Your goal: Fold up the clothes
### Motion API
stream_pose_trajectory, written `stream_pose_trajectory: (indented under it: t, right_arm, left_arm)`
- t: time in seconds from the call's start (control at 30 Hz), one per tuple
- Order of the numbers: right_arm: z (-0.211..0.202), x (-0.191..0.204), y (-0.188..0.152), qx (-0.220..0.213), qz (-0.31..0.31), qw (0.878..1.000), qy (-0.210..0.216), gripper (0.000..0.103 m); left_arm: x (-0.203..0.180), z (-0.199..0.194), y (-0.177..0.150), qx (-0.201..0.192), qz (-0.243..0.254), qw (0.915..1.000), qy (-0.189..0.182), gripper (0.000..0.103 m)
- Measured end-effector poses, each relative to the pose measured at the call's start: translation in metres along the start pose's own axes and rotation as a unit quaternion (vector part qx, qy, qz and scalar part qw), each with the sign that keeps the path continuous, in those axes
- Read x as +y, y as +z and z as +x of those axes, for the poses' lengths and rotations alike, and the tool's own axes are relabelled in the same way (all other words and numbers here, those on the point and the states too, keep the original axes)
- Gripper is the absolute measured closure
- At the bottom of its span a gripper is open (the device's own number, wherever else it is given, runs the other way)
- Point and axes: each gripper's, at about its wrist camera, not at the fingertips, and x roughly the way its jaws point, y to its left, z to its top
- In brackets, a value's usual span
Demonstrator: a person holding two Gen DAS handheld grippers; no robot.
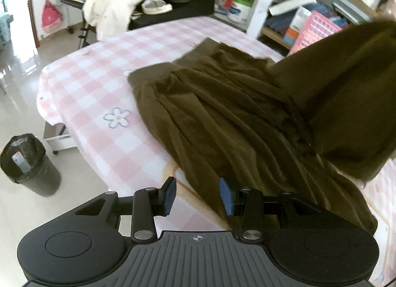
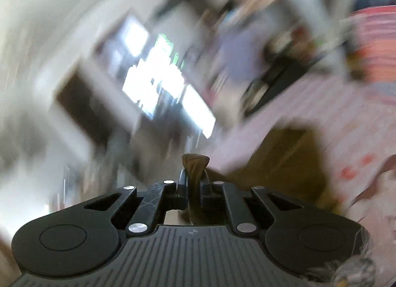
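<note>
While the olive garment (image 1: 222, 114) lies rumpled across the checked counter (image 1: 99, 84), its 3 o'clock part hangs lifted in the air; the left tool (image 1: 198, 196) hovers at its 6 o'clock edge, jaws apart and holding nothing; the right tool (image 2: 194, 183) is clamped on a bunch of the cloth; a bin (image 1: 27, 163) stands at 9 o'clock on the floor; the right view is blurred.

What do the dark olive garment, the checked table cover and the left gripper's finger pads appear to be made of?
Dark olive garment: probably a soft, matte woven cloth, since it falls in fine gathered pleats. Checked table cover: looks like smooth printed cloth or vinyl, draping over the edge; which, I cannot tell. Left gripper finger pads: blue, matte, likely rubber.
</note>
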Motion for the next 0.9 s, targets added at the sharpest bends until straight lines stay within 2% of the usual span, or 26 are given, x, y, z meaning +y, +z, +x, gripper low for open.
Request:
stream_pose_trajectory:
  t: [0.07, 0.17, 0.27, 0.3, 0.33, 0.37, 0.43, 0.57, 0.67, 0.73, 0.8, 0.9]
  right_arm:
    - [-0.018, -0.037, 0.005, -0.023, 0.036, 0.996, -0.077, 0.096]
    - [-0.046, -0.092, 0.012, -0.058, 0.090, 0.975, -0.192, 0.091]
    - [-0.073, -0.148, 0.019, -0.092, 0.142, 0.938, -0.304, 0.089]
    - [-0.082, -0.166, 0.021, -0.103, 0.159, 0.921, -0.340, 0.085]
    - [-0.091, -0.185, 0.024, -0.114, 0.176, 0.903, -0.375, 0.075]
    - [-0.095, -0.192, 0.021, -0.116, 0.182, 0.896, -0.387, 0.072]
    - [-0.095, -0.194, 0.009, -0.107, 0.185, 0.896, -0.389, 0.071]
    - [-0.092, -0.204, 0.001, -0.086, 0.183, 0.888, -0.413, 0.071]
    - [-0.079, -0.209, -0.002, -0.050, 0.156, 0.884, -0.437, 0.071]
    - [-0.070, -0.199, -0.006, -0.016, 0.116, 0.882, -0.456, 0.071]
    - [-0.056, -0.182, -0.019, 0.024, 0.058, 0.880, -0.472, 0.066]
    - [-0.034, -0.165, -0.044, 0.084, -0.022, 0.863, -0.497, 0.068]
  left_arm:
    - [0.007, -0.001, -0.002, -0.003, -0.018, 0.9998, -0.002, 0.064]
    - [0.011, 0.005, -0.003, 0.011, -0.027, 0.9995, -0.010, 0.064]
    - [0.006, 0.004, -0.003, 0.010, -0.012, 0.9997, -0.017, 0.064]
    - [0.006, 0.004, -0.002, 0.009, -0.011, 0.9998, -0.017, 0.064]
    - [0.006, 0.004, -0.001, 0.008, -0.010, 0.9998, -0.017, 0.064]
    - [0.006, 0.005, 0.000, 0.007, -0.009, 0.9998, -0.017, 0.064]
    - [0.007, 0.005, 0.001, 0.007, -0.007, 0.9998, -0.017, 0.064]
    - [0.004, 0.005, 0.007, -0.001, 0.008, 0.9998, -0.016, 0.064]
    - [0.005, 0.004, 0.009, -0.002, 0.008, 0.9999, -0.013, 0.064]
    - [0.006, 0.004, 0.009, -0.003, 0.006, 0.9999, -0.010, 0.064]
    - [0.007, 0.004, 0.010, -0.004, 0.004, 1.0000, -0.008, 0.064]
    - [0.009, 0.006, 0.013, -0.006, -0.001, 0.9999, -0.008, 0.064]
